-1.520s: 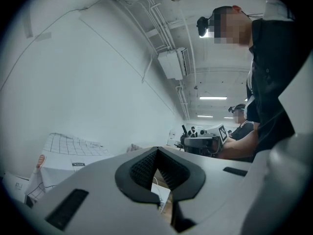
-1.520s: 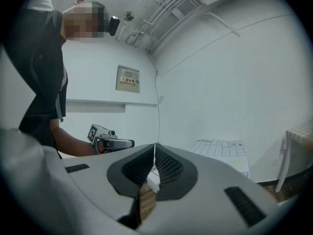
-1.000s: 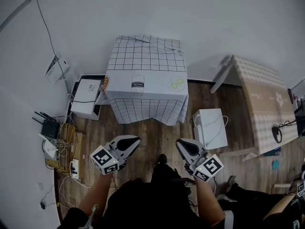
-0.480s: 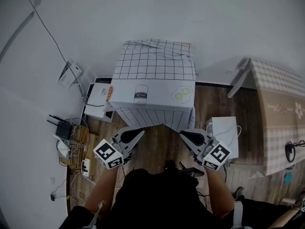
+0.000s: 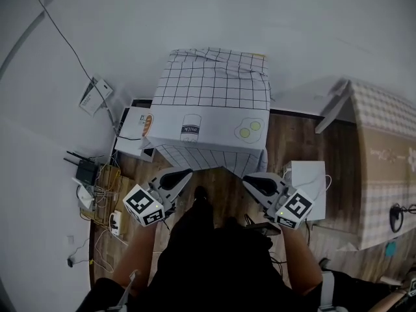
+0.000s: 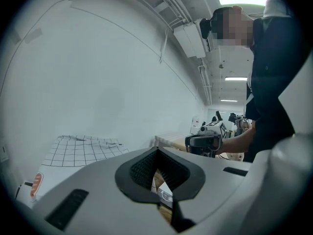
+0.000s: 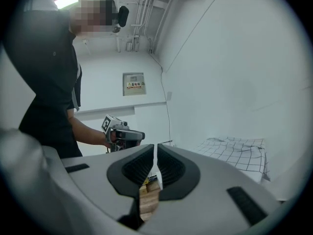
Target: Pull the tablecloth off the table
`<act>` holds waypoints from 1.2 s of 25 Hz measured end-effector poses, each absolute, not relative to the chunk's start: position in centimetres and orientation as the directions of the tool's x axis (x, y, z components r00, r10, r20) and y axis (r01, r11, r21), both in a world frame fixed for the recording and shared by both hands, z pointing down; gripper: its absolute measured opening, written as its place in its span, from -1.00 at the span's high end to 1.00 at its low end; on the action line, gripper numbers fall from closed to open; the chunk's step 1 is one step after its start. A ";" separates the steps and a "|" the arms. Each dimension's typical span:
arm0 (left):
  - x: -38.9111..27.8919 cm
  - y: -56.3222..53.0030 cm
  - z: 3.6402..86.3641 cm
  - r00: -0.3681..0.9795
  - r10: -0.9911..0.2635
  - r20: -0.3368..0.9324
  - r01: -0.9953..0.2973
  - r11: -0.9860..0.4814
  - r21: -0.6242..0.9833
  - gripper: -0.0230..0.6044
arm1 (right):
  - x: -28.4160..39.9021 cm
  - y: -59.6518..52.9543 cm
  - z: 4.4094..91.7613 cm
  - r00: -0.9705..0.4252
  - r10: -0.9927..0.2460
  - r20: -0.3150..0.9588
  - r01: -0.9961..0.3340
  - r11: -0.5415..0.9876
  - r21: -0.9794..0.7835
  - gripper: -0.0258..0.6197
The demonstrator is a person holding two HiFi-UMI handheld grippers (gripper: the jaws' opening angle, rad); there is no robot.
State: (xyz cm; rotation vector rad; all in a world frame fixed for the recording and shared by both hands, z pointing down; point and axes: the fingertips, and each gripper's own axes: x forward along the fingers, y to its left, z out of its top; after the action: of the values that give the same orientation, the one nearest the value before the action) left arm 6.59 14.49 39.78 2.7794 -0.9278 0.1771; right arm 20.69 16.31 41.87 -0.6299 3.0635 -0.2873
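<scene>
Head view: we hold the left gripper (image 5: pixel 182 174) and right gripper (image 5: pixel 249 180) closed and empty, the tablecloth (image 5: pixel 211 86) just ahead of both, seemingly poised to take its hanging edge.

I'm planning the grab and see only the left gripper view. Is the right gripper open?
Observer: No. The right gripper has its jaws together, with nothing between them.
Operator: How does the cloth hang on our side?
Observer: The tablecloth drapes down the near side, a white printed band above a checked hem.
Operator: Anything in the way down there?
Observer: A white box with a cable lies on the floor, right of the tablecloth.
</scene>
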 end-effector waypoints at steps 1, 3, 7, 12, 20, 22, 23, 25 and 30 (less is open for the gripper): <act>6.4 14.1 39.9 0.796 -0.578 0.180 -0.603 -0.782 0.157 0.90 | 20.6 15.9 42.0 -0.918 -0.394 0.040 -0.394 0.900 -0.186 0.85; 6.0 12.9 40.0 0.796 -0.579 0.179 -0.604 -0.780 0.165 0.90 | 20.3 14.8 42.4 -0.914 -0.402 0.058 -0.405 0.893 -0.197 0.85; 4.8 9.8 41.0 0.814 -0.558 0.165 -0.581 -0.790 0.194 0.90 | 19.4 12.4 42.9 -0.913 -0.398 0.087 -0.407 0.893 -0.193 0.84; 1.9 3.9 42.3 0.825 -0.544 0.154 -0.565 -0.796 0.216 0.90 | 17.7 6.4 44.0 -0.887 -0.454 0.084 -0.457 0.836 -0.304 0.85; -4.6 -7.0 43.6 0.850 -0.492 0.185 -0.525 -0.817 0.239 0.90 | 12.7 -4.7 43.5 -0.840 -0.530 0.115 -0.532 0.764 -0.365 0.84; -5.9 -9.8 43.9 0.854 -0.479 0.203 -0.517 -0.825 0.229 0.90 | 11.6 -7.1 43.7 -0.821 -0.553 0.144 -0.564 0.742 -0.363 0.84; -6.5 -11.1 44.1 0.856 -0.471 0.214 -0.512 -0.830 0.221 0.90 | 11.0 -8.3 43.8 -0.815 -0.559 0.154 -0.573 0.735 -0.363 0.84; -7.5 -13.6 44.5 0.861 -0.453 0.230 -0.498 -0.841 0.212 0.90 | 9.8 -10.4 43.8 -0.807 -0.567 0.167 -0.585 0.727 -0.359 0.80; -8.9 -18.5 45.7 0.879 -0.408 0.248 -0.460 -0.862 0.214 0.90 | 7.5 -15.0 44.2 -0.786 -0.587 0.194 -0.616 0.717 -0.327 0.50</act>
State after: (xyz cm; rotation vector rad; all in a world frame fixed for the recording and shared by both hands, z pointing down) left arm -8.89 -18.54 45.74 2.7816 -0.6551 0.2826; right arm 7.47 -15.03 44.23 -1.0464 2.9808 -0.6114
